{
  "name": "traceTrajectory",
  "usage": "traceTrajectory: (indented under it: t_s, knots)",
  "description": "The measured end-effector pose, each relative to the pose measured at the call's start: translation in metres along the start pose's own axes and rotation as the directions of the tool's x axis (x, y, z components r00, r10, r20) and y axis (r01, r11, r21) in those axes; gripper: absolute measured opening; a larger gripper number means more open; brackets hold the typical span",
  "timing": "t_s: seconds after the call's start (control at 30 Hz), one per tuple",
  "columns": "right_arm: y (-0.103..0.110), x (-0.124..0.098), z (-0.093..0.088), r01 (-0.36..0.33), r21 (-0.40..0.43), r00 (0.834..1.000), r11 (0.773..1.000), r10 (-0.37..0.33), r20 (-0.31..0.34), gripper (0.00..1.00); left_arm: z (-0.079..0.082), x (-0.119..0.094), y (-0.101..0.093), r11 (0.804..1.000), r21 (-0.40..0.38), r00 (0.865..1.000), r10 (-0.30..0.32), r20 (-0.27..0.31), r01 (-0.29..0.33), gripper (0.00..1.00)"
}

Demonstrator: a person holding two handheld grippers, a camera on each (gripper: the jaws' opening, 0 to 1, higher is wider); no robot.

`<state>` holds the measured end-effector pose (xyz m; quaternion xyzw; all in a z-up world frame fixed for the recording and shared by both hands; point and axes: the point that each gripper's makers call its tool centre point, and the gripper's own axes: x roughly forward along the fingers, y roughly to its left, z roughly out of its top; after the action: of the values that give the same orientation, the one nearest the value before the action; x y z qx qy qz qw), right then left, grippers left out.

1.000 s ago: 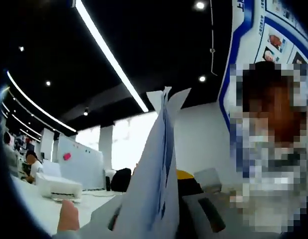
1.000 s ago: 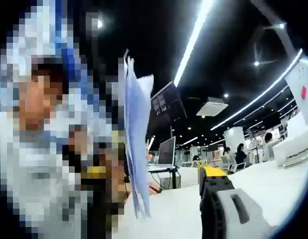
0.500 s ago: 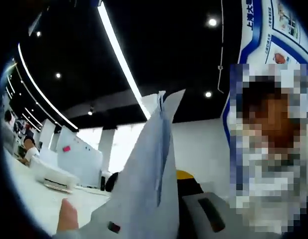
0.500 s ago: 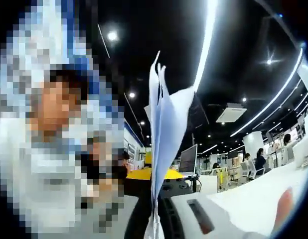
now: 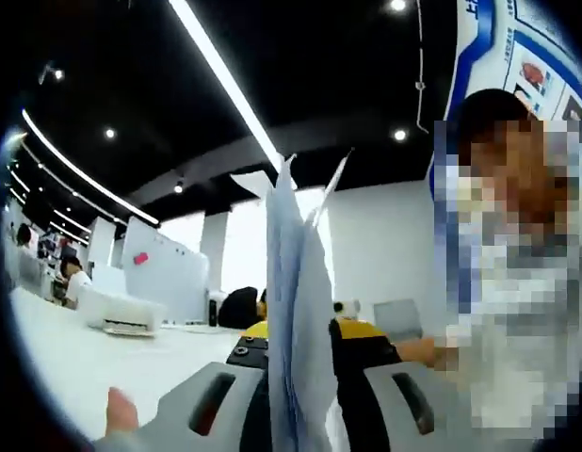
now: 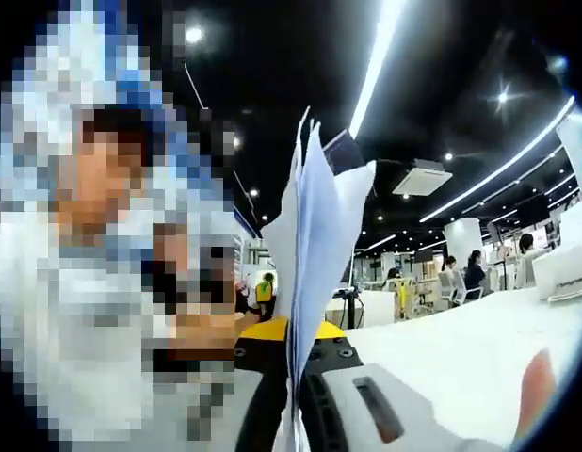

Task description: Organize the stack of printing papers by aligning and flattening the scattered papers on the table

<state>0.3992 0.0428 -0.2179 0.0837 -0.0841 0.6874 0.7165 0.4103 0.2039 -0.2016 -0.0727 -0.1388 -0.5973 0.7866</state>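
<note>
A stack of white printing papers (image 5: 293, 282) stands upright and edge-on, its top corners fanned unevenly. My left gripper (image 5: 296, 391) is shut on its lower edge, with a grey finger (image 5: 211, 405) on either side. In the right gripper view the same papers (image 6: 315, 245) rise from between the jaws, and my right gripper (image 6: 296, 395) is shut on them too, one grey finger (image 6: 371, 414) showing on the right. The sheets are lifted off the white table (image 5: 74, 358).
The white table (image 6: 460, 348) stretches away beneath both grippers. A white printer (image 5: 121, 313) sits on it farther off, also visible as the printer (image 6: 566, 268). A person stands close beside the papers. Other people sit at desks far behind.
The right gripper, beside the papers a second ago, now has them between its jaws. In the left gripper view the slanted stack has turned upright and edge-on. Both cameras have shifted.
</note>
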Motion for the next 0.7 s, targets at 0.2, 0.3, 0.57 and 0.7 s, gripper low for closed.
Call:
traceTrajectory:
  t_s: [0.2,0.3,0.57,0.7]
  knots:
    - [-0.009,-0.007,-0.006,0.014,0.021,0.999,1.000,-0.014,-0.035,0.00,-0.020,0.003,-0.001,0.999,-0.041,0.997,-0.029,-0.072,0.026,0.06]
    - [-0.011,-0.009,-0.005,0.025,-0.001,0.999,1.000,-0.025,-0.045,0.00,-0.024,0.006,0.009,1.000,0.015,0.994,-0.015,-0.111,0.016,0.06]
    - [-0.020,-0.015,-0.029,0.061,0.000,0.989,0.998,-0.060,-0.135,0.24,-0.058,0.009,0.012,1.000,0.000,0.972,0.002,-0.234,-0.002,0.21]
    - [-0.023,-0.016,-0.040,0.072,-0.049,0.976,0.996,-0.081,-0.202,0.27,-0.053,0.011,0.014,1.000,0.025,0.977,0.018,-0.214,-0.013,0.21]
